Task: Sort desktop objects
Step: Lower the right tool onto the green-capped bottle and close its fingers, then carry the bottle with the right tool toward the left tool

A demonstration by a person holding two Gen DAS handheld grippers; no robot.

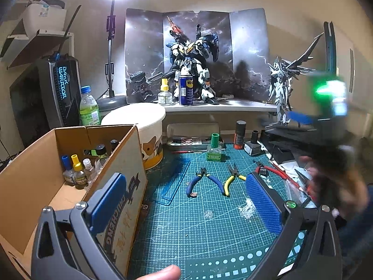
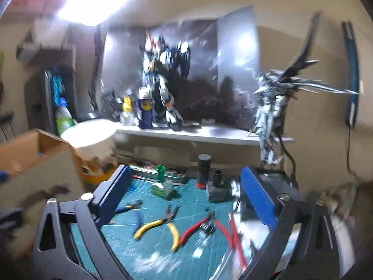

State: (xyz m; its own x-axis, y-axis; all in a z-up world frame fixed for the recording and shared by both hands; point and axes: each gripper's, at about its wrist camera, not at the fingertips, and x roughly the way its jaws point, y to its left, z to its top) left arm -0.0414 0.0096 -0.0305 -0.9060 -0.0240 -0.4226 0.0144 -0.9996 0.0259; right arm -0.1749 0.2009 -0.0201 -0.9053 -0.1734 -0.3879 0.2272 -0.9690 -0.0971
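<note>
Green-capped cement bottle (image 1: 214, 148) stands upright on the cutting mat (image 1: 209, 233), near its far edge, just in front of a metal tin (image 1: 193, 135). Closer in, three hand tools lie flat: blue-handled pliers (image 1: 200, 182), yellow-handled pliers (image 1: 233, 179), red-handled cutters (image 2: 198, 228). Noses of the blue and yellow pairs point away toward the shelf, handles splayed back toward the holder; long axes run roughly near-to-far. The red pair lies more slantwise, at the mat's right side.

Cardboard box (image 1: 35, 182) at left, open-topped, already holds several small bottles (image 1: 79, 170) upright against its far wall.

Left gripper (image 1: 184, 200): jaws spread wide, nothing between them, left pad close by the box's wall. Right gripper (image 2: 186, 198): jaws also wide apart, empty, aimed over the mat; its view is smeared, so it looks to be in transit.

Judgement: between items, with bottles boxed and the next pick pending. Green-capped bottle looks the likely candidate; needs a level approach, jaws straddling the body below the cap.
</note>
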